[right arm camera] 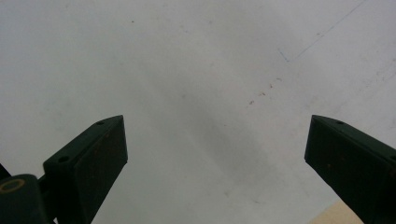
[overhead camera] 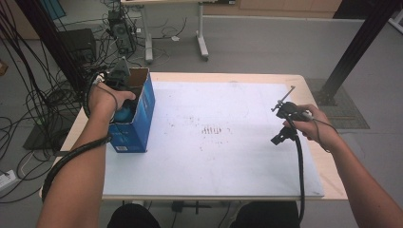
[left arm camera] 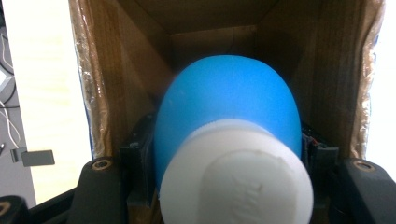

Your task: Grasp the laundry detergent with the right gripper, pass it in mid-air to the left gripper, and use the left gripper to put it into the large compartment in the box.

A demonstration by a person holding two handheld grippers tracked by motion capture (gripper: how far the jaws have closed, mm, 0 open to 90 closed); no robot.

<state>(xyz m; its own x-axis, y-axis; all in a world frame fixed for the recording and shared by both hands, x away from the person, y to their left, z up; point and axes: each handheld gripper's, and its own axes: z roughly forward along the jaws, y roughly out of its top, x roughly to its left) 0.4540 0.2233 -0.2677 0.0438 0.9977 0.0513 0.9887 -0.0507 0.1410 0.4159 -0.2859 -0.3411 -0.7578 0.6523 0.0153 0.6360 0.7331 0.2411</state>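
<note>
White mat (overhead camera: pixel 214 142), box (overhead camera: pixel 142 116) at 9 o'clock: left gripper (left arm camera: pixel 224 186) clamped on blue bottle (left arm camera: pixel 229 107) inside it. Lower straight, clear the walls, then release. Right gripper (right arm camera: pixel 215 144) apart, idle.

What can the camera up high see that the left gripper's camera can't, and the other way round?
The high view shows the box's blue outside, the white mat, the right gripper and both forearms. The left gripper view shows a blue bottle with a white cap, clamped between the jaws inside the box's brown walls. Both show the left gripper at the open box and a bit of blue bottle.
</note>
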